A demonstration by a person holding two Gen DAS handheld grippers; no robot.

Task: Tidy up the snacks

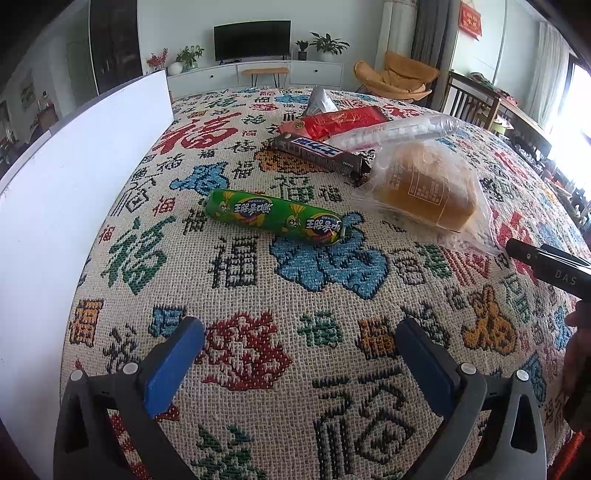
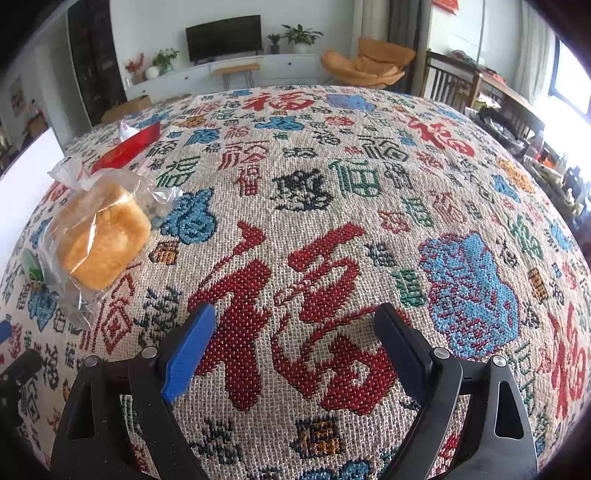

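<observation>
Patterned tablecloth (image 1: 258, 369) holds one green sausage (image 1: 275, 216), one bagged bread (image 1: 424, 188).

A bench covered by a woven cloth (image 2: 332, 192) with red, blue and green characters fills the foreground, and a white board (image 1: 74, 177) stands upright along its left edge. Behind it, against a pale wall, a long white cabinet (image 1: 258, 72) carries a dark television (image 1: 252, 40) flanked by potted plants (image 1: 328, 45), with a small wooden stool (image 1: 265, 72) in front and an orange cushioned chair (image 1: 400, 79) to the right. Grey curtains (image 1: 430, 33) hang beside a red wall hanging (image 1: 470, 17), a dark wooden chair (image 1: 469, 98) stands further right, and bright daylight floods in through a window (image 1: 576, 107) on the far right.
</observation>
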